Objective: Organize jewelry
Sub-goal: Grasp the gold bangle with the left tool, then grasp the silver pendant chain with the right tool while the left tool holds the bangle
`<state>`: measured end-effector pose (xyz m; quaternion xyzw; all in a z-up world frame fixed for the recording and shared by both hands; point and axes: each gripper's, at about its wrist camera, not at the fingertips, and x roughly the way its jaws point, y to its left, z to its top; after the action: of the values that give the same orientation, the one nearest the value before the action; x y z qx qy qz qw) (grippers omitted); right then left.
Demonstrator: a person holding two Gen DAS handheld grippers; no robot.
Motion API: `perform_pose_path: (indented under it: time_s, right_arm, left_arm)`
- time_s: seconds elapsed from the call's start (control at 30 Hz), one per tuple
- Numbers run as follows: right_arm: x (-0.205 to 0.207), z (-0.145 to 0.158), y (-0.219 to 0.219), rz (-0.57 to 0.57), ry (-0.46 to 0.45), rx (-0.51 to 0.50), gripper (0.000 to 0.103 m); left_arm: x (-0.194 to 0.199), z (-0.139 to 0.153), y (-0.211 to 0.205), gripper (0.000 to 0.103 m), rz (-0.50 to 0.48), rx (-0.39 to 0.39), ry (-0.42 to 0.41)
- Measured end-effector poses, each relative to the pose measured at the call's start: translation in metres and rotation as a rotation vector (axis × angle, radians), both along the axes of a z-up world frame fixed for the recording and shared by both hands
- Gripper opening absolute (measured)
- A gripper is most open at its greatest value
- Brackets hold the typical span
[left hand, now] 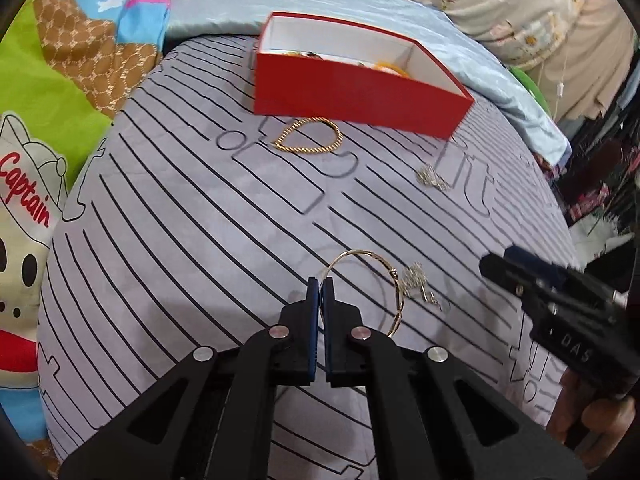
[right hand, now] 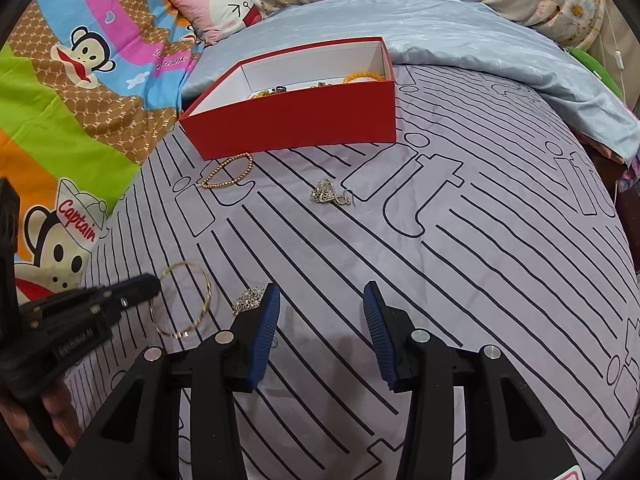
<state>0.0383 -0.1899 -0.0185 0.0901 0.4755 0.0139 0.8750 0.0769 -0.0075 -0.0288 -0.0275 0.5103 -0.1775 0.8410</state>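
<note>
1. Left gripper: blue pads pressed together, clamped on the rim of the thin gold bangle. In the left wrist view the wire enters right at the fingertips and the hoop arcs off to the right.
2. Whether the bangle is clear of the cloth or part of it rests on it, can't tell.
3. Right gripper: jaws parted, nothing between the pads, only bedsheet showing in the gap. It sits above the grey striped sheet.
4. Silver flower piece: on the sheet, just beside the right gripper's left finger, and just right of the bangle (looks like an earring or pendant, too small to be sure).
5. Red box: open, white inside, standing on the far part of the sheet. Already some pieces in it, including a yellow bead bracelet near its far right corner; the rest is too small to identify.
6. Gold bead bracelet: lying loose on the sheet, just in front of the box's near left corner.
7. Second silver piece: on the sheet between the box and the grippers, well apart from both.
8. Cartoon monkey blanket lies to the left, pale blue satin cover behind the box.
</note>
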Motion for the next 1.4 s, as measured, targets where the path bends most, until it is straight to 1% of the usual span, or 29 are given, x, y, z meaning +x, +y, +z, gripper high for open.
perform_pose_path:
  time_s: [0.27, 0.43, 0.73, 1.03, 1.13, 1.17, 1.23, 1.3, 1.33, 1.4]
  right_arm:
    - [0.016, 0.000, 0.005, 0.018, -0.009, -0.006, 0.043]
    - [0.034, -0.002, 0.004, 0.024, -0.011, -0.012, 0.043]
    - [0.065, -0.012, -0.005, 0.011, -0.001, -0.021, 0.043]
    - [0.089, -0.021, -0.004, 0.026, 0.012, -0.036, 0.041]
    - [0.093, -0.024, -0.003, 0.031, 0.019, -0.039, 0.037]
    - [0.093, -0.025, -0.003, 0.032, 0.023, -0.040, 0.033]
    - [0.094, -0.026, -0.002, 0.031, 0.021, -0.045, 0.029]
    - [0.095, -0.026, -0.003, 0.032, 0.022, -0.047, 0.021]
    - [0.095, -0.026, -0.003, 0.031, 0.022, -0.045, 0.020]
    - [0.095, -0.027, -0.004, 0.032, 0.026, -0.040, 0.008]
  left_arm:
    - [0.032, 0.003, 0.024, 0.001, 0.104, -0.022, 0.003]
    - [0.045, 0.002, 0.029, 0.001, 0.130, -0.013, -0.008]
    - [0.056, -0.004, 0.025, 0.001, 0.127, 0.017, -0.017]
    - [0.063, -0.015, 0.021, 0.001, 0.124, 0.038, -0.002]
    - [0.065, -0.021, 0.020, 0.001, 0.124, 0.049, 0.005]
    - [0.066, -0.022, 0.020, 0.001, 0.124, 0.051, 0.005]
    - [0.067, -0.023, 0.019, 0.001, 0.123, 0.056, 0.001]
    - [0.068, -0.023, 0.017, 0.001, 0.119, 0.065, -0.006]
    - [0.068, -0.024, 0.017, 0.001, 0.118, 0.068, -0.009]
    - [0.069, -0.024, 0.015, 0.001, 0.114, 0.071, -0.015]
